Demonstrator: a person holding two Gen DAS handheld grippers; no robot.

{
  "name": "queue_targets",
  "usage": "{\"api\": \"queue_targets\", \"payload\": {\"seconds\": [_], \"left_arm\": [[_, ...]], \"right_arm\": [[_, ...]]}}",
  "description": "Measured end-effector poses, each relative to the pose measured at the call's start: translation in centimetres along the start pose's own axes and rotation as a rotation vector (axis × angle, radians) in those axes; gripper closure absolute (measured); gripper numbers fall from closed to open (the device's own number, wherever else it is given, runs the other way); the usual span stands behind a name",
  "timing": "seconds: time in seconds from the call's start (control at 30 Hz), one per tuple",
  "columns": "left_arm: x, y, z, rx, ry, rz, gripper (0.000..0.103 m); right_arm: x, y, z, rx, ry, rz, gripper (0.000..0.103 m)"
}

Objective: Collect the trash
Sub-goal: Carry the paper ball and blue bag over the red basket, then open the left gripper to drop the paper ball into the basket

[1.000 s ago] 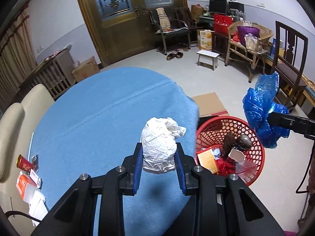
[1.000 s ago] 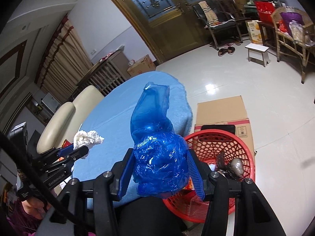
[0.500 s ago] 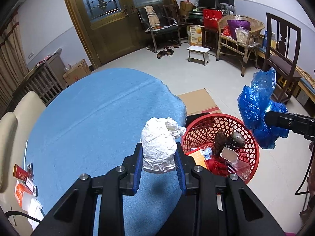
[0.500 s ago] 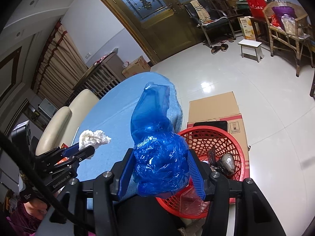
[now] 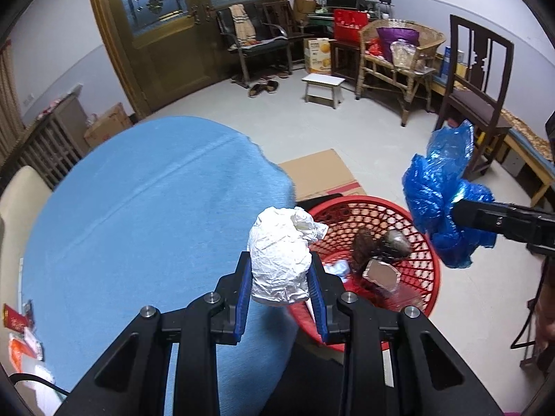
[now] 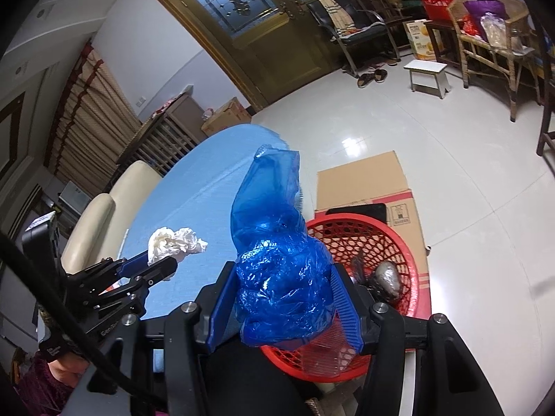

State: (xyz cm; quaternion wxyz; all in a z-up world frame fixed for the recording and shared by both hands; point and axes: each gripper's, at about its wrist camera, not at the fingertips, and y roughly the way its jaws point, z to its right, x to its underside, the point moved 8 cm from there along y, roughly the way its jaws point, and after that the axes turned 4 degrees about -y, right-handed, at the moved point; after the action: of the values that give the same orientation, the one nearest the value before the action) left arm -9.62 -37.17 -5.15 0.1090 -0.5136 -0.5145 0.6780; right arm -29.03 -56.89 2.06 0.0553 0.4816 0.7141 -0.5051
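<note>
Cluttered living-room floor is filling the background, with chairs and boxes along the far wall at the top of both views. Spreading across the left half of the left wrist view is the blue-covered worktop [image 5: 145, 215], its edge ending just beside the red basket [image 5: 421, 242], which is sitting on the floor at lower centre and already holding several scraps.

At the right edge of that view, the right gripper [image 6: 284, 298] is holding a bunched blue plastic bag [image 6: 281, 277] between its fingers, above the basket's right rim. At bottom centre, the left gripper [image 5: 279, 280] is clamping its fingers on a crumpled white paper ball [image 5: 279, 260], which appears to be hanging over the worktop's edge and the basket's near rim.

Risks, as I judge them: the paper, released here, could be striking the rim or the cloth edge and rolling onto the floor. The light, springy bag could be clinging to a finger or drifting outside the rim.
</note>
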Motion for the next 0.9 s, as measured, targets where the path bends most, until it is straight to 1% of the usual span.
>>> {"api": "queue_targets", "payload": {"seconds": [0.07,0.33,0.7,0.9], "left_arm": [[-0.1,0.4,0.5,0.034,-0.004,-0.007,0.071],[-0.4,2.0,3.1,0.108,0.03,-0.028,0.07],[0.6,3.5,5.0,0.115,0.075,-0.068,0.068],[0.8,3.8,5.5,0.124,0.079,-0.076,0.068]], "right_arm": [[0.1,0.1,0.6,0.007,0.018,0.0,0.045],[0.7,0.3,2.8,0.043,0.074,-0.011,0.045],[1.2,0.9,4.1,0.041,0.121,-0.02,0.045],[1.0,1.6,3.7,0.03,0.123,-0.018,0.045]]}}
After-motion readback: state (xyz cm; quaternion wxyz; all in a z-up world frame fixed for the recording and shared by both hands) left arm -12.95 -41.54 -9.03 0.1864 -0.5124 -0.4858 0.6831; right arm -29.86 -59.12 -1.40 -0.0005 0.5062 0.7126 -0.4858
